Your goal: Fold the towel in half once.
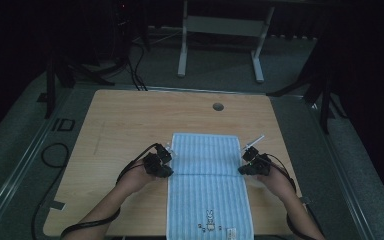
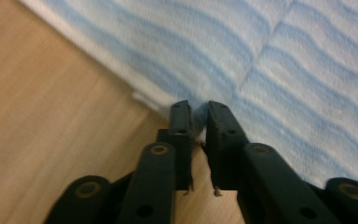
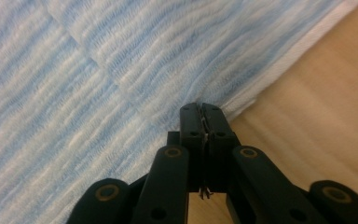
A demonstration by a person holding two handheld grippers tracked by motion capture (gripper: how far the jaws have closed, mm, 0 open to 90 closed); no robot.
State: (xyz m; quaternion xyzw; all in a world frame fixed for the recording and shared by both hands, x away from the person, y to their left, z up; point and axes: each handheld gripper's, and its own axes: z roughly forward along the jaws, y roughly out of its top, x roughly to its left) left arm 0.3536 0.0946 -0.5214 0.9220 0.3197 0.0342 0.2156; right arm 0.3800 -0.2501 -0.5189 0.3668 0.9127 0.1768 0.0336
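Blue-striped towel [image 1: 207, 175] lies on the desk [image 1: 125, 125], one fold apparently made; left gripper [image 2: 199, 111] slightly open at its edge, right gripper [image 3: 200, 112] pinching the opposite edge.

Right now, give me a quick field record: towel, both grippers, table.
towel: blue-striped towel, flat on the table, crease across its middle, near end at the table's front edge
left gripper: left gripper at the towel's left edge by the crease, jaws slightly apart around the hem
right gripper: right gripper at the towel's right edge, jaws shut on the hem
table: wooden table, round hole near the far edge
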